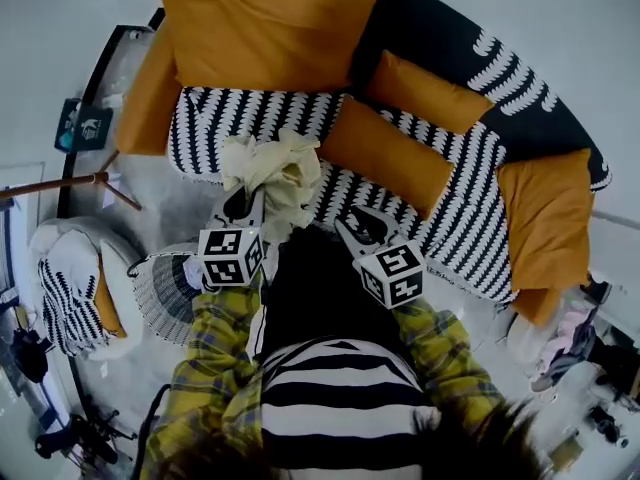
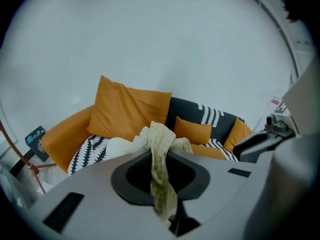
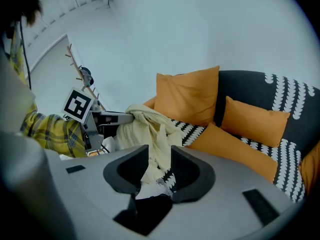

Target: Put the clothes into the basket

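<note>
Above the sofa (image 1: 455, 183), your left claw (image 2: 160, 176) clamps the pale yellow garment (image 1: 275, 168), while your right claw (image 3: 159, 170) stands parted with its hanging end between the jaws

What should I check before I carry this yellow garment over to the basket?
1. Grip: left hand-held gripper shut on the pale yellow garment, ok.
2. Clearance: garment hanging free of the sofa, cannot tell; its lower end is hidden.
3. Other hand: right hand-held gripper free of the garment, cannot tell; jaws apart, fabric shows between them.
4. Target: basket in sight by the sofa's end, ok.
5. Room: basket's opening is partly hidden, cannot tell.
</note>
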### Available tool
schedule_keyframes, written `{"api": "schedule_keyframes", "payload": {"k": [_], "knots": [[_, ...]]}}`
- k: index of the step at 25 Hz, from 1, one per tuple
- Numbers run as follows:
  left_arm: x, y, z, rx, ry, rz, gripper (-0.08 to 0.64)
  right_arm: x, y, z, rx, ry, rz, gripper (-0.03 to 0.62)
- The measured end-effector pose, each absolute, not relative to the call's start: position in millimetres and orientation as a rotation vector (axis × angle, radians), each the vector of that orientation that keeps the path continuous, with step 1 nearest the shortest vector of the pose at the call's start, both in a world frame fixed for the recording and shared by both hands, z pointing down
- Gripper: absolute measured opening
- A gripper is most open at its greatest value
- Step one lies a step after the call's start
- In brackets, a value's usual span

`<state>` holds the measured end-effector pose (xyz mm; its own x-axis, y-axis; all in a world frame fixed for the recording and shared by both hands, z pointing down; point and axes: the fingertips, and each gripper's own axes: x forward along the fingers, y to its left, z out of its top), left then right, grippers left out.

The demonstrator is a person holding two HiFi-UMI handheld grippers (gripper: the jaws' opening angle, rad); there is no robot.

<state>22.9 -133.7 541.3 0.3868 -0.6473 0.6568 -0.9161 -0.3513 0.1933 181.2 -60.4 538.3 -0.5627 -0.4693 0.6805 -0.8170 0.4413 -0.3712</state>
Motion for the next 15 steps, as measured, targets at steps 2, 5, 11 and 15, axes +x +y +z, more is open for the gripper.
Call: {"api": "schedule_keyframes", "payload": {"k": [2, 5, 11, 15], "knots": [[14, -125, 526, 2.107, -1.386, 0.626, 0.060, 180, -54, 533, 1.060, -2.236, 0.932, 0.153], [-4, -112, 507, 2.079, -1.477, 0.586, 0.060, 169, -54, 523, 1.016, -2.289, 0.914, 0.153], [-38, -69, 464, 1.991, -1.659, 0.475, 0.060, 141, -47, 498, 0.861, -2.393, 0.863, 0.153], [-75, -44, 445, 1.922, -1.774, 0.419, 0.060, 108, -43, 488, 0.738, -2.440, 0.810, 0.153]]}}
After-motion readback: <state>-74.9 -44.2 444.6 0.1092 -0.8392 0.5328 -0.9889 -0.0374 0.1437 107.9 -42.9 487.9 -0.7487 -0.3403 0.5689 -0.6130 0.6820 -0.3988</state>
